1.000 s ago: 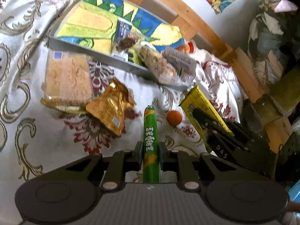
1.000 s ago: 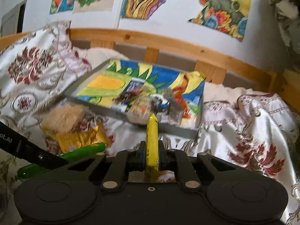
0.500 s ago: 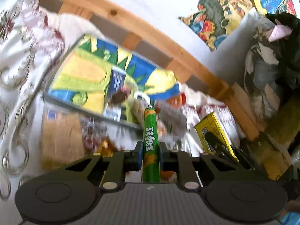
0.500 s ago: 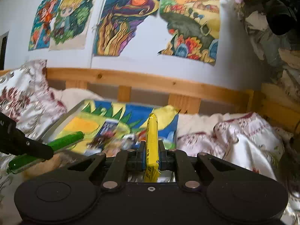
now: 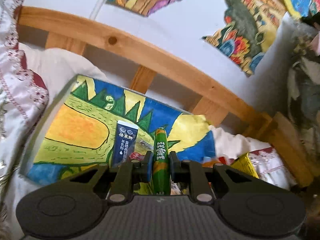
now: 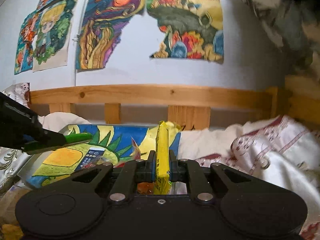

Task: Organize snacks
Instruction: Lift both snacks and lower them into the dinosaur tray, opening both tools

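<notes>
My left gripper (image 5: 160, 160) is shut on a green sausage stick (image 5: 160, 156) that points out over the painted tray (image 5: 80, 128). A dark blue sachet (image 5: 124, 144) lies in that tray, just left of the stick. My right gripper (image 6: 162, 164) is shut on a yellow snack stick (image 6: 163, 150) standing upright between its pads. In the right wrist view the left gripper (image 6: 50, 138) comes in from the left with the green sausage stick (image 6: 78, 137), above the painted tray (image 6: 60, 160). A yellow packet (image 5: 244, 164) shows at the lower right of the left wrist view.
A wooden headboard (image 5: 124, 44) runs behind the tray, in front of a white wall with colourful drawings (image 6: 112, 26). White and red patterned bedding (image 6: 270, 144) lies to the right, a patterned pillow (image 5: 18, 92) to the left. Clothes hang at the far right (image 5: 304, 80).
Both grippers have risen and tilted up, moving forward over the tray with their sticks. The loose snacks on the bedding have dropped out of view below; the wall and headboard now fill the frames.
</notes>
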Tool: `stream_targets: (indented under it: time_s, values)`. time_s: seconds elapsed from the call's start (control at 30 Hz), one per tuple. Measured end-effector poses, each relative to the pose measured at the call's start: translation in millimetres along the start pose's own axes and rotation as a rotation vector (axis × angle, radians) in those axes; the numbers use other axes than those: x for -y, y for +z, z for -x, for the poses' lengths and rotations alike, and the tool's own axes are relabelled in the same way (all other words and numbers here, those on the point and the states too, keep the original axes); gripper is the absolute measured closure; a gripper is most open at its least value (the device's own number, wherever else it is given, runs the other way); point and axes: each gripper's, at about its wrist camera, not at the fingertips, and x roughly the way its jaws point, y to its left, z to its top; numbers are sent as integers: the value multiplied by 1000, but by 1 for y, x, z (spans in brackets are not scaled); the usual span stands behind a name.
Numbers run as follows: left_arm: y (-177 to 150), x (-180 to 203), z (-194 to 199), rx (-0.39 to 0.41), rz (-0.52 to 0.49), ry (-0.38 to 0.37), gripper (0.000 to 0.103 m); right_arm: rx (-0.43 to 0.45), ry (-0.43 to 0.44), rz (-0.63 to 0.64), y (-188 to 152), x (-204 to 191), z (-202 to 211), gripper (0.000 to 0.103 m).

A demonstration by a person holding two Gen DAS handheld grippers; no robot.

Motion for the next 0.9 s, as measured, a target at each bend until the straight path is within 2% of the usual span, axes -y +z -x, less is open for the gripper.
stream_targets:
  time_s: [0.23, 0.53, 0.6, 0.73, 0.77, 0.87, 0.9]
  values:
    - [-16, -5, -43, -15, -17, 45, 84, -40, 40, -55, -11, 3, -27, 91]
    - [-31, -12, -58, -31, -30, 82, 84, -95, 51, -105, -16, 7, -42, 89]
    - [-31, -11, -57, -29, -33, 84, 84, -98, 53, -107, -16, 7, -43, 83]
    - [-31, -9, -56, -29, -33, 88, 81, -98, 49, -108, -16, 7, -42, 81]
    - [-31, -10, -56, -29, -33, 89, 80, -97, 48, -109, -16, 7, -42, 77]
    - [-31, -10, -53, -25, -30, 87, 71, -92, 40, -111, -16, 8, -42, 67]
    - [-31, -9, -51, -22, -28, 85, 64, -91, 38, -112, -15, 8, -42, 63]
